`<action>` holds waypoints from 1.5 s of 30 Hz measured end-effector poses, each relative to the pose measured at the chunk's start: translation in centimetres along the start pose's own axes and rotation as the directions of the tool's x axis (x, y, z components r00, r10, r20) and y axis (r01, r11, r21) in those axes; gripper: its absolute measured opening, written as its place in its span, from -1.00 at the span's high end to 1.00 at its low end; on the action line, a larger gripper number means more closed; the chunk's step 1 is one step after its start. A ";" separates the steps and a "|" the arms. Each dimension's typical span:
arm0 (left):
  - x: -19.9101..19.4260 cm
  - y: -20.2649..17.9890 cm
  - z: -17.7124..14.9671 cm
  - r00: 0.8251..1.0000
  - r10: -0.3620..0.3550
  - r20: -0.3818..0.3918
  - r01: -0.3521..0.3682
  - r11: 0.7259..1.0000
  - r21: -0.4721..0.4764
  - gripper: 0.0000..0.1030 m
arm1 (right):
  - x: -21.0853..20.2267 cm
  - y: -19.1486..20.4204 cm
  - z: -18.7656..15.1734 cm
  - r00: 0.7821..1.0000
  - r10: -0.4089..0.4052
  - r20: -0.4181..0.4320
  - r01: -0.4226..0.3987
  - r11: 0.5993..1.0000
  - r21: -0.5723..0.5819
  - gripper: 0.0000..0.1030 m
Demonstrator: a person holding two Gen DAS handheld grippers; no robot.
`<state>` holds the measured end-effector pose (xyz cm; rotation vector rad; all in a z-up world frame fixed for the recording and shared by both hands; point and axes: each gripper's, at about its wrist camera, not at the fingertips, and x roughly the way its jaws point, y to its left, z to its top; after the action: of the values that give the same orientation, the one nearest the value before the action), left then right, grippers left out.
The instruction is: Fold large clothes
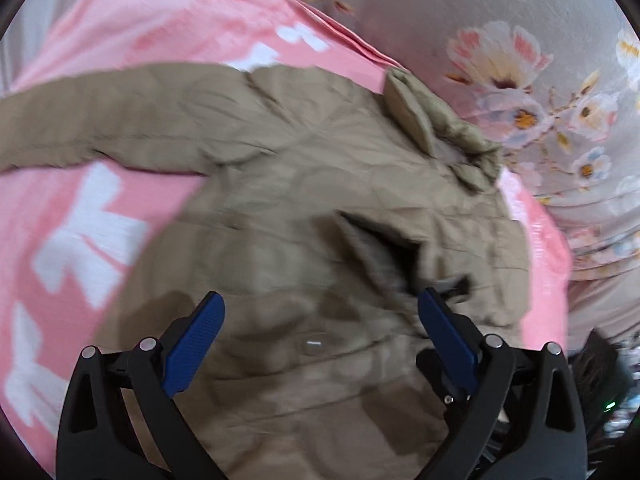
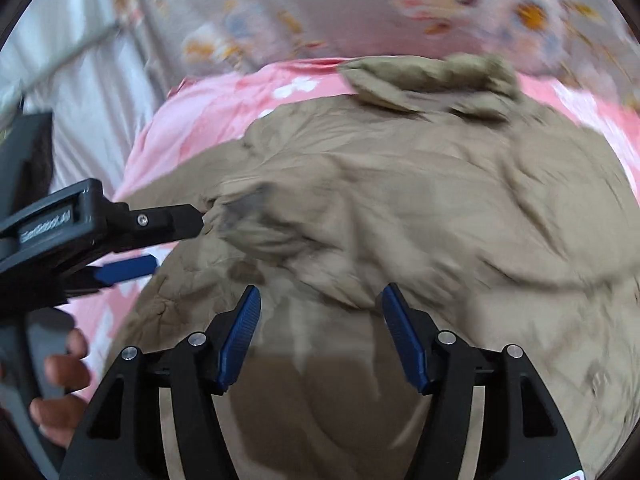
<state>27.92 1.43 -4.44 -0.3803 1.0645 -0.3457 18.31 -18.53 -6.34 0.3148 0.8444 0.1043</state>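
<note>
We hold both the left hand-held gripper [image 1: 322, 312] and right hand-held gripper [image 2: 320, 304] agape, empty, above the khaki jacket [image 1: 320, 184], spread flat on the pink blanket [image 1: 80, 220] for folding.

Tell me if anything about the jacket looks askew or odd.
The tan jacket lies rumpled on the pink blanket. One sleeve stretches out sideways, the collar is bunched, and a flap gapes open. Both grippers hover open above it.

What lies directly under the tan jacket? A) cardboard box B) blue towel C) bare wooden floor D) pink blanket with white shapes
D: the tan jacket is spread on a pink blanket with white shapes, showing around its edges in both wrist views.
</note>
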 end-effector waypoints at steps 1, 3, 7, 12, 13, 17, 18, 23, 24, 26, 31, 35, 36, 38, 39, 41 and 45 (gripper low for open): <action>0.3 -0.3 0.0 1.000 -0.019 -0.010 0.019 1.000 -0.006 -0.84 | -0.5 -0.8 -0.1 1.000 -0.007 0.003 0.007 1.000 0.023 -0.21; 1.1 -1.5 0.3 0.997 -0.074 -0.030 0.074 0.997 -0.016 -0.85 | -1.8 -2.9 -0.2 1.000 -0.014 0.022 0.013 0.996 0.087 -0.21; 3.5 -3.1 0.8 0.988 -0.120 -0.099 0.118 0.993 -0.031 -0.84 | -4.7 -7.6 -0.2 0.994 -0.085 0.074 0.068 0.977 0.201 -0.20; 5.2 -3.1 1.5 0.984 -0.117 -0.137 0.112 0.993 -0.046 -0.17 | -6.8 -14.7 0.7 0.984 -0.146 0.107 0.096 0.923 0.373 -0.10; 5.0 -2.7 1.6 0.985 -0.115 -0.132 0.109 0.993 -0.049 0.00 | -6.9 -16.0 0.9 0.982 -0.151 0.109 0.095 0.910 0.403 -0.04; 4.1 -1.0 2.3 0.991 -0.080 -0.105 0.078 0.997 -0.028 0.72 | -6.1 -20.6 1.9 0.982 -0.159 0.103 0.086 0.856 0.510 0.17; 4.0 -0.8 2.4 0.992 -0.077 -0.103 0.076 0.997 -0.015 0.76 | -5.7 -21.5 2.1 0.982 -0.160 0.100 0.084 0.844 0.530 0.18; 2.8 -1.3 2.9 0.999 -0.022 -0.031 0.023 0.998 0.060 0.93 | -3.2 -24.4 2.8 0.991 -0.107 0.087 0.031 0.788 0.614 0.35; 2.5 -1.5 3.1 1.000 -0.023 -0.017 0.024 0.998 0.066 0.94 | -3.0 -24.5 3.3 0.991 -0.095 0.095 0.016 0.787 0.616 0.43; 1.5 -1.7 3.4 1.000 -0.021 0.023 0.019 0.997 0.081 0.94 | -3.4 -24.1 4.1 0.987 -0.088 0.137 -0.015 0.791 0.612 0.91; 2.6 -0.9 3.0 1.000 0.020 0.015 -0.021 0.996 0.092 0.94 | -5.4 -21.6 6.0 0.955 -0.216 0.204 0.083 0.853 0.514 0.96; 7.0 0.1 1.4 0.993 0.116 -0.029 -0.112 0.987 0.118 0.93 | -0.7 -21.3 5.0 0.948 -0.319 0.006 0.289 0.867 0.407 0.98; 7.2 0.0 1.2 0.992 0.128 -0.018 -0.125 0.983 0.133 0.93 | -0.1 -21.5 4.8 0.947 -0.321 -0.003 0.295 0.866 0.404 0.99; 7.2 -0.4 0.9 0.989 0.150 -0.003 -0.147 0.976 0.160 0.93 | 0.3 -21.1 4.9 0.938 -0.348 -0.018 0.329 0.870 0.366 0.98; 7.3 -0.4 0.8 0.988 0.156 0.002 -0.154 0.973 0.170 0.93 | 0.5 -20.9 5.0 0.934 -0.356 -0.025 0.342 0.873 0.349 0.97; 7.5 -0.3 0.5 0.987 0.157 0.013 -0.157 0.970 0.183 0.93 | 0.2 -20.6 5.2 0.929 -0.369 -0.030 0.357 0.873 0.333 0.91; 7.2 -0.2 -0.4 0.986 0.155 0.053 -0.163 0.963 0.217 0.91 | -4.0 -18.1 4.3 0.918 -0.395 0.039 0.356 0.862 0.361 0.79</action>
<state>30.77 -2.01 -10.11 -0.1008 1.0026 -0.3087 18.27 -37.61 -6.48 0.4768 0.7964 -0.4327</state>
